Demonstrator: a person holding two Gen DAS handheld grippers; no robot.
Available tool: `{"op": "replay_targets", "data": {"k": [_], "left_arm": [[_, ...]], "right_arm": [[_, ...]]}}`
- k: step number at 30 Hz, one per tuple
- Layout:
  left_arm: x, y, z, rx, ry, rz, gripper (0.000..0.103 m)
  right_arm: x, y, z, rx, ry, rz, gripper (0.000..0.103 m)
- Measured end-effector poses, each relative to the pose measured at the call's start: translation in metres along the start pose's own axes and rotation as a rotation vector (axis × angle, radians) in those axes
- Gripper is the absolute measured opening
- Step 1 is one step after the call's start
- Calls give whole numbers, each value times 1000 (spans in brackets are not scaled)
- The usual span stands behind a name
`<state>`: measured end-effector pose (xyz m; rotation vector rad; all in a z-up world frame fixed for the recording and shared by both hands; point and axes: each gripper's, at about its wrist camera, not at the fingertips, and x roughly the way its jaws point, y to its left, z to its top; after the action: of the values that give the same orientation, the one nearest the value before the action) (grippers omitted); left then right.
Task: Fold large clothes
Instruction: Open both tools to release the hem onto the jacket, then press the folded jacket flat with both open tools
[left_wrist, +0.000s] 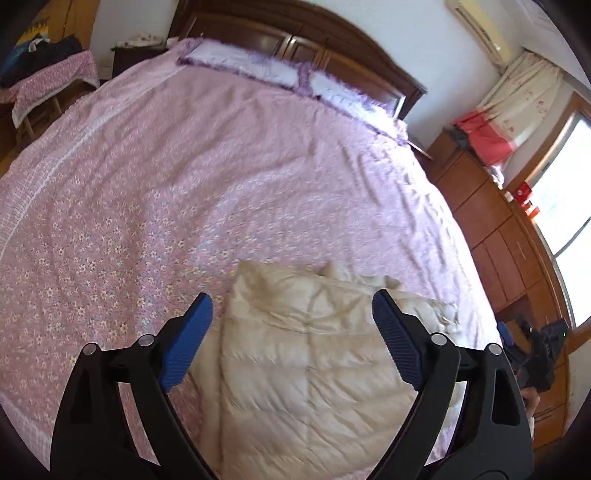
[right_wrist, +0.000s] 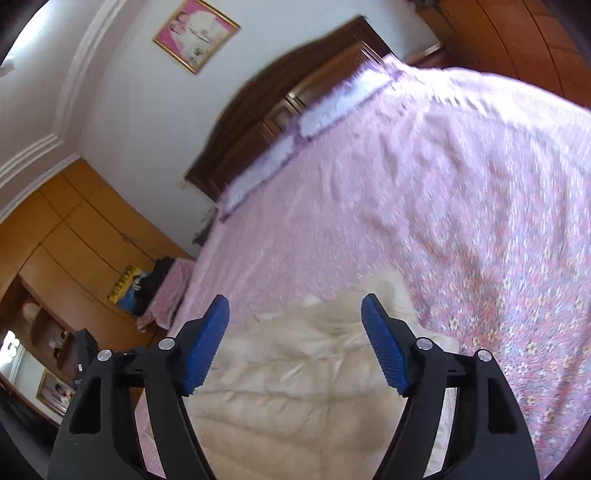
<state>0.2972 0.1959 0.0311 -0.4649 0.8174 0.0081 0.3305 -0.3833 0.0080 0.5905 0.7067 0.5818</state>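
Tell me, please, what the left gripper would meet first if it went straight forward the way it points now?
Most likely the cream quilted jacket lying on the pink floral bedspread. The left gripper has its jaws open and nothing between them; the jacket fills the gap ahead, though depth is unclear.

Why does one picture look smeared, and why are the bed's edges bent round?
Right wrist view: motion blur smears the pink bedspread and cream jacket; the blue fingers stay sharp. Left wrist view: sharper, but the window glares white. Both views: the fisheye lens bows straight edges and darkens the corners.
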Motion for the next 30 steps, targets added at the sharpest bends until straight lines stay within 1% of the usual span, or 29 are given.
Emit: {"op": "replay_targets", "data": {"k": [3, 7, 9, 10, 13, 15, 18, 20, 22, 24, 26, 28, 30], "left_arm": [[-18, -16, -12, 45, -21, 11, 88], [-30, -33, -24, 70, -35, 19, 89], [-32, -41, -29, 80, -44, 21, 90], [-32, -46, -31, 87, -52, 24, 90], [-28, -61, -38, 97, -84, 34, 93], [-21, -72, -50, 105, -117, 53, 93], [0, -93, -68, 201, -156, 104, 93], [18, -103, -77, 247, -160, 122, 93], [41, -102, -81, 244, -134, 100, 94], [62, -96, -81, 234, -107, 93, 94], [81, -89, -83, 234, -90, 101, 94], [100, -78, -87, 239, -77, 133, 94], [114, -68, -90, 229, -63, 135, 94]], "right_arm": [[-16, 11, 1, 12, -10, 13, 75], [-35, 37, -5, -36, -24, 23, 78], [-42, 50, -8, -77, -35, 33, 85], [-44, 59, -12, -106, -40, 40, 86], [-40, 77, -21, -171, -34, 36, 88], [-32, 91, -32, -217, -32, 17, 89], [-6, 104, -51, -277, -40, -50, 91], [18, 110, -65, -333, -32, -109, 91], [47, 115, -80, -411, -21, -183, 91], [71, 112, -90, -455, -1, -221, 91], [96, 105, -99, -488, 24, -266, 91], [115, 95, -105, -500, 50, -306, 91], [127, 84, -109, -511, 61, -326, 91]]}}
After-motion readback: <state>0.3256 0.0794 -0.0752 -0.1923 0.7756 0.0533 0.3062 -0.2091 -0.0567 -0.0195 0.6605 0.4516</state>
